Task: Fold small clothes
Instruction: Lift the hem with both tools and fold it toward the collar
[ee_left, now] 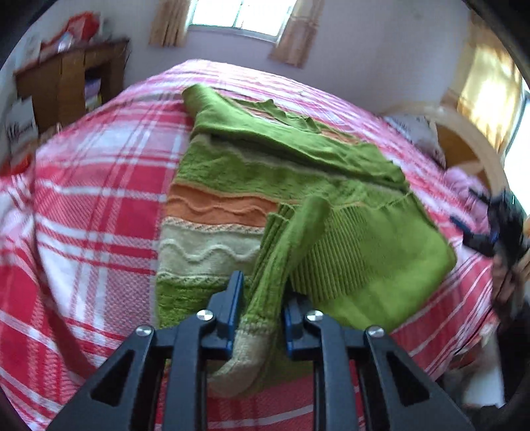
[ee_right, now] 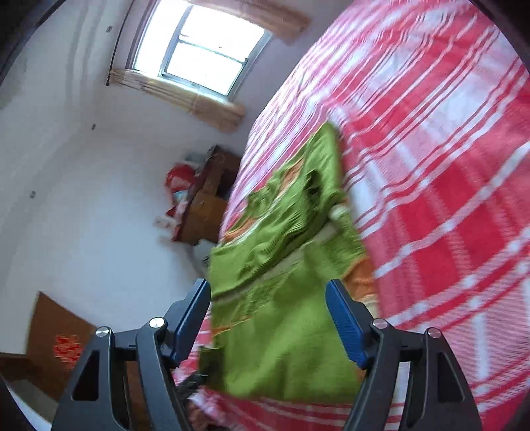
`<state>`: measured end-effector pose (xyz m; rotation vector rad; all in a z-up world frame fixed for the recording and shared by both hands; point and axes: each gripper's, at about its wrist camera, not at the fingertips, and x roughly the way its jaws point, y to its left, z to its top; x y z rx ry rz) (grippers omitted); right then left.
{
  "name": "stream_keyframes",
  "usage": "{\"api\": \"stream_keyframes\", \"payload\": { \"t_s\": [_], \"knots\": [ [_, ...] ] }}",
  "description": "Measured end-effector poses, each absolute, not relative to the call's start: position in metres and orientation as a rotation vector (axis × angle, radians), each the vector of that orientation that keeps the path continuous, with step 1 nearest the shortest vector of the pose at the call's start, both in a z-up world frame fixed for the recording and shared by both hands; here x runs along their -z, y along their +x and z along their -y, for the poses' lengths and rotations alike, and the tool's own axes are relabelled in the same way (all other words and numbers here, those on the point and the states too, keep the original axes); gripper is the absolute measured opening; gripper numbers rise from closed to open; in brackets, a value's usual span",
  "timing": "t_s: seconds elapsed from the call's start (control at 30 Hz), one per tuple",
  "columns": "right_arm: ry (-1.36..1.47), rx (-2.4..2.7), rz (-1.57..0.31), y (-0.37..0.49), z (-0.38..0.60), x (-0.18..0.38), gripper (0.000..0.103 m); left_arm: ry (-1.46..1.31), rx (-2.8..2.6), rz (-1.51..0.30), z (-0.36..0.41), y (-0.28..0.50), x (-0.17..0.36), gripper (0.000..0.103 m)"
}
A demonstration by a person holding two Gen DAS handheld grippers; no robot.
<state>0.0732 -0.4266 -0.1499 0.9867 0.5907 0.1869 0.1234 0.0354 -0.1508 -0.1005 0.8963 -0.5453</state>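
Sweater (ee_left: pixel 232 185) lies half-folded mid-bed (ee_left: pixel 82 199). Left gripper (ee_left: pixel 261 298) fingers pinch its sleeve cuff (ee_left: pixel 251 335); right gripper (ee_right: pixel 268 291) fingers gape, empty, over the sweater.

The sweater (ee_left: pixel 251 172) lies on the bed (ee_left: pixel 92 212), partly folded over itself. One sleeve (ee_left: pixel 281 265) runs across its near part toward the near edge, its cuff between the left gripper's (ee_left: pixel 263 310) fingers. Far left stands a wooden cabinet (ee_left: pixel 66 89); a window (ee_left: pixel 241 13) is behind the bed.
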Motion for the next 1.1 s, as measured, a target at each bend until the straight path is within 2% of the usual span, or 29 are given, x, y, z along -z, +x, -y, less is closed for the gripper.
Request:
{"api": "stream_keyframes", "payload": {
  "t_s": [0.03,0.1,0.17,0.2,0.23,0.27,0.3,0.47,0.63,0.7,0.73,0.77,0.83,0.87,0.9,0.93,1.1],
  "knots": [
    [0.965,-0.169,-0.593,0.07,0.425,0.15,0.073,-0.095,0.544,-0.898,-0.033,0.124,0.152,0.027],
    [0.898,-0.138,-0.614,0.063,0.418,0.15,0.073,-0.049,0.544,-0.886,-0.026,0.122,0.15,0.04],
    [0.822,-0.118,-0.635,0.058,0.411,0.149,0.073,-0.015,0.547,-0.87,-0.018,0.119,0.147,0.048],
    [0.783,-0.105,-0.641,0.057,0.406,0.148,0.073,-0.006,0.543,-0.867,-0.016,0.121,0.146,0.048],
    [0.741,-0.091,-0.646,0.056,0.402,0.147,0.073,0.003,0.538,-0.862,-0.013,0.123,0.145,0.047],
    [0.69,-0.077,-0.654,0.058,0.396,0.145,0.072,0.016,0.529,-0.852,-0.009,0.122,0.144,0.026],
    [0.628,-0.062,-0.664,0.06,0.392,0.144,0.072,0.018,0.523,-0.85,-0.009,0.124,0.144,0.014],
    [0.355,-0.022,-0.69,0.078,0.366,0.133,0.072,-0.064,0.501,-0.855,-0.022,0.135,0.147,0.014],
    [0.181,-0.021,-0.747,0.113,0.342,0.139,0.072,-0.071,0.489,-0.868,-0.024,0.139,0.148,0.021],
    [0.142,-0.024,-0.785,0.131,0.337,0.149,0.066,-0.059,0.48,-0.868,-0.022,0.139,0.148,0.034],
    [0.124,-0.017,-0.809,0.139,0.336,0.156,0.06,-0.056,0.477,-0.866,-0.021,0.14,0.148,0.038],
    [0.118,-0.022,-0.824,0.142,0.333,0.16,0.05,-0.059,0.481,-0.865,-0.021,0.14,0.148,0.041],
    [0.072,-0.015,-0.828,0.145,0.328,0.17,0.044,-0.059,0.482,-0.86,-0.02,0.139,0.148,0.041],
    [0.047,-0.021,-0.813,0.141,0.324,0.169,0.028,-0.061,0.483,-0.856,-0.02,0.139,0.149,0.037],
    [0.049,-0.024,-0.814,0.14,0.325,0.169,0.023,-0.07,0.48,-0.851,-0.022,0.138,0.149,0.019],
    [0.066,-0.028,-0.814,0.137,0.326,0.167,0.016,-0.09,0.476,-0.854,-0.025,0.139,0.149,0.013],
    [0.123,-0.01,-0.769,0.11,0.329,0.152,0.013,-0.21,0.45,-0.82,-0.044,0.136,0.136,0.008]
  ]
}}
